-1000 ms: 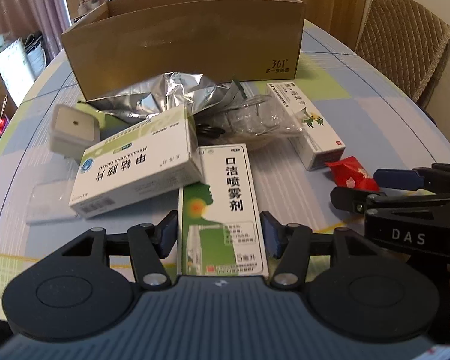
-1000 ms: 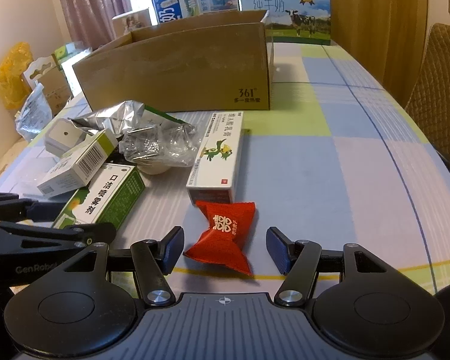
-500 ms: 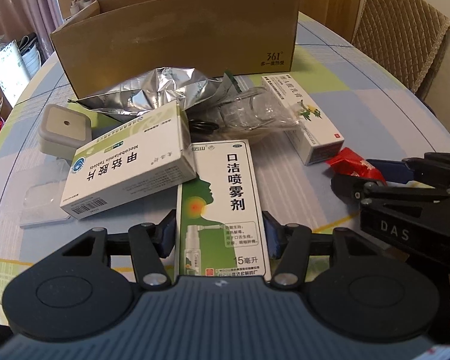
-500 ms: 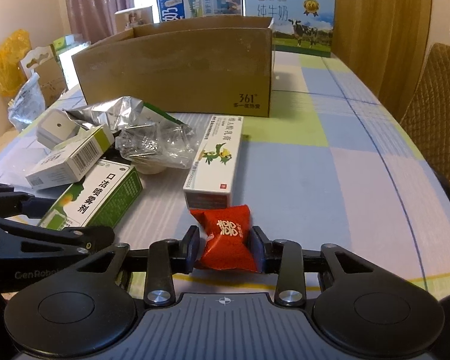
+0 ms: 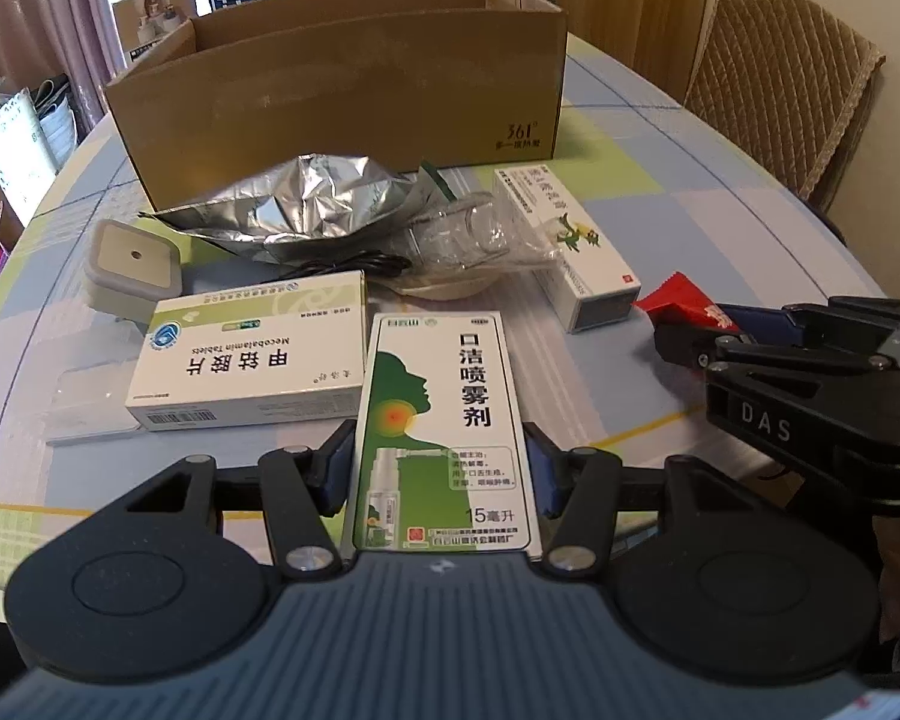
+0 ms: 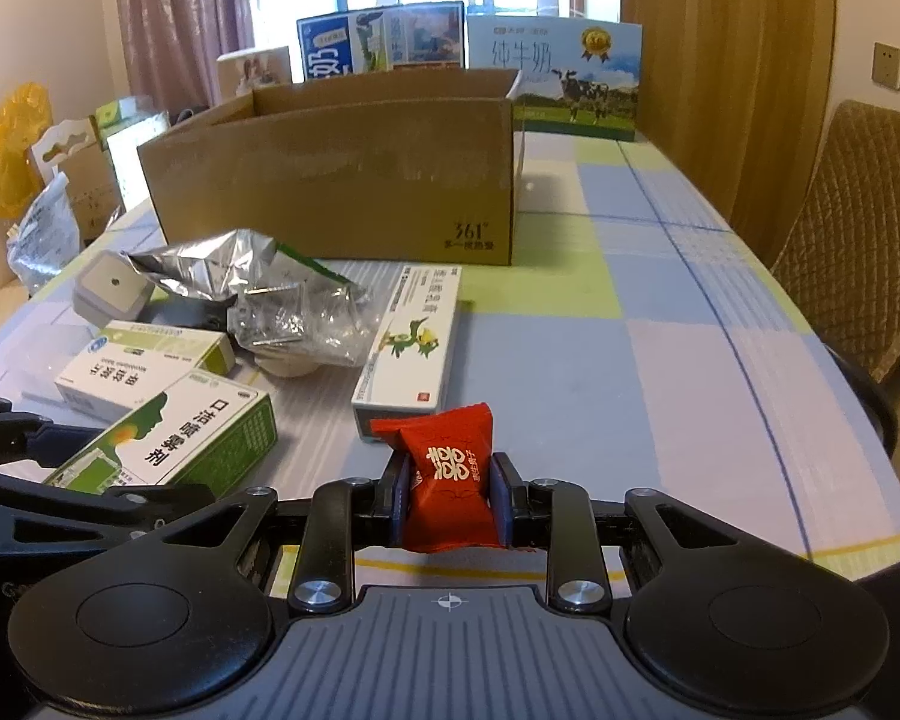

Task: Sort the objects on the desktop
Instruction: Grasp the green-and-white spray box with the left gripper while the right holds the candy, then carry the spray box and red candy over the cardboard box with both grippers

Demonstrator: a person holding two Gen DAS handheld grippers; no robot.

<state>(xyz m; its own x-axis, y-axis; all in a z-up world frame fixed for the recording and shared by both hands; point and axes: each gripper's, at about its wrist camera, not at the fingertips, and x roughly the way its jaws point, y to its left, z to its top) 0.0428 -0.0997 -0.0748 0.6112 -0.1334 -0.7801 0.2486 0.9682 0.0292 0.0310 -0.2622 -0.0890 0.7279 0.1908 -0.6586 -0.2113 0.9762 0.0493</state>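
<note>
red candy packet (image 6: 450, 480) pinched in right gripper (image 6: 448, 495) — lifted

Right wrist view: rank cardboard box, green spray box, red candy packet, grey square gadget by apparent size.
1. cardboard box
2. green spray box
3. red candy packet, shut in the right tool; it sits nearest the lens, so inflated
4. grey square gadget

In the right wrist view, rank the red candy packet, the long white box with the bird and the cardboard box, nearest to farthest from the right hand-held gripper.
1. Red candy packet, clamped in the right hand-held gripper.
2. Long white box, just beyond, slightly left.
3. Cardboard box, far back, left of centre.
</note>
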